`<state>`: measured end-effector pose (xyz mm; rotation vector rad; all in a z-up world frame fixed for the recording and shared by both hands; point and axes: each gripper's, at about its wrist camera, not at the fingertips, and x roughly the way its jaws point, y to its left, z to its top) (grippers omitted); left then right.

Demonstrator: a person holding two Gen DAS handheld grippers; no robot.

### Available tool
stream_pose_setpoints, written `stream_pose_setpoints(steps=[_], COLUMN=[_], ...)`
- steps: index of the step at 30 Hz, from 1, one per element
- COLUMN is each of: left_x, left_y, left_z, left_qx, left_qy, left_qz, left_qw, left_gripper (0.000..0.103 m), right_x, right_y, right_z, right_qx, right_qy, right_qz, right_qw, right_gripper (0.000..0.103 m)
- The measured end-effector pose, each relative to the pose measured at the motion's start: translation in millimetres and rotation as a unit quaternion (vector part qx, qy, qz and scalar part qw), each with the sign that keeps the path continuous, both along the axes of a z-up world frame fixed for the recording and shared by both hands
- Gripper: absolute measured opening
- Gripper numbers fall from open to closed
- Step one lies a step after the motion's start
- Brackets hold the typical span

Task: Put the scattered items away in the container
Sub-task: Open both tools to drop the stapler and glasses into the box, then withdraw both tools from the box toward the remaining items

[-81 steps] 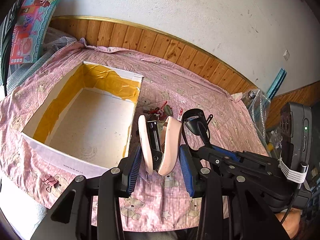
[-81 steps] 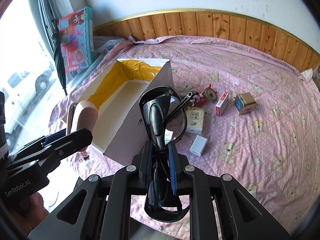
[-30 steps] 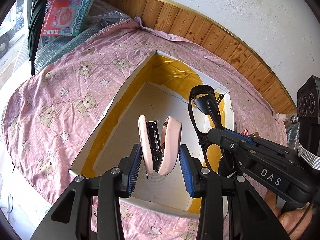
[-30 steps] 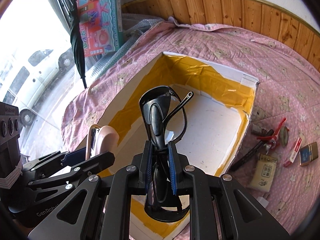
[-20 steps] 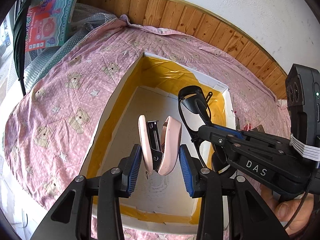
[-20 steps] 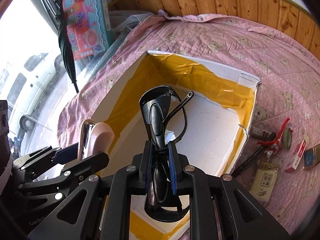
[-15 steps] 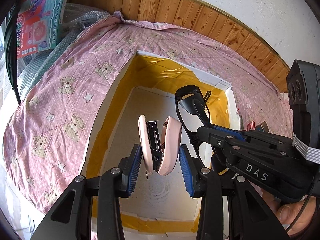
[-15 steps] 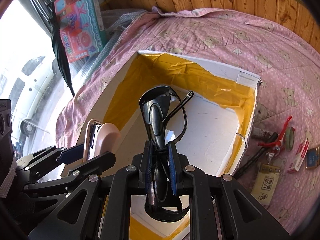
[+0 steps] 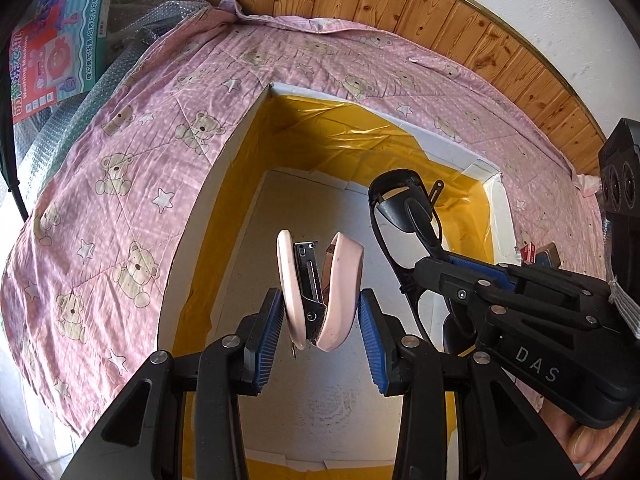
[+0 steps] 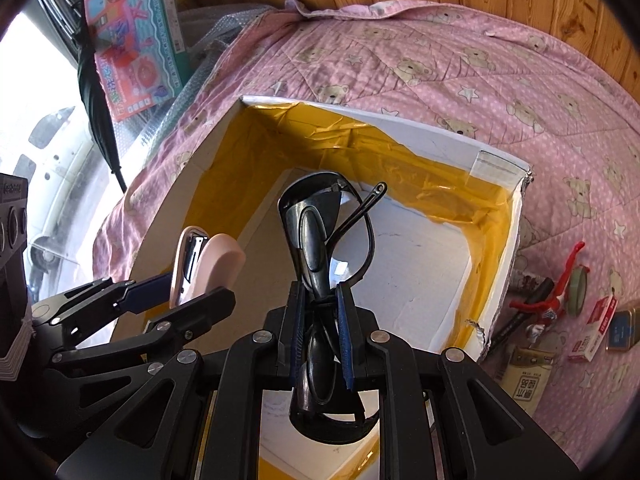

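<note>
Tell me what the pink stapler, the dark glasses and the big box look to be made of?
Stapler: smooth matt pink shell, likely plastic, around a shiny grey core that looks like metal.
Glasses: glossy black frame, probably plastic; dark lenses catch a bright reflection, whether glass or plastic I cannot tell.
Box: white card or board, judging by its torn corner, with crinkled glossy yellow tape lining the walls inside.

— Is there free room inside the box [image 9: 224,168]?
— Yes, its white floor [image 10: 416,256] is bare and open from above. The two hand-held grippers hang close side by side over it.
— What stands in the way?
— The box walls. Right of the box, red pliers [image 10: 560,284] and small packets [image 10: 596,330] crowd the bed cover [image 10: 460,68].
</note>
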<state>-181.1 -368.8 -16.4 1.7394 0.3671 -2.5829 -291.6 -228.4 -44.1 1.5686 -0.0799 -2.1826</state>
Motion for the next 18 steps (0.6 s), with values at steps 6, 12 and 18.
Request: stream_pose_setpoints(steps=[6,12,18], left_x=[-11.1,3.1,33.7], left_y=[-11.9,-16.0,-9.7], left_z=[-11.2,0.5,11.2], left_qx=[0.003,0.015,0.038], left_qy=[-0.01,0.015,0.03], left_qz=[0.032,0.035,0.033], left_qw=[0.9994,0.9992,0.9983], left_gripper=[0.042,0.045,0.046], right_x=[4.1,26.9,58.8], right_y=[-2.3,7.0,10.5], right_z=[2.9,16.6,22.1], right_qx=[-0.006,-0.03,-0.04], right_qy=[0.021,0.047,0.062], right_qz=[0.004,-0.004,-0.007], right_qw=[1.0,0.998,0.997], right_gripper=[0.036,0.036,0.036])
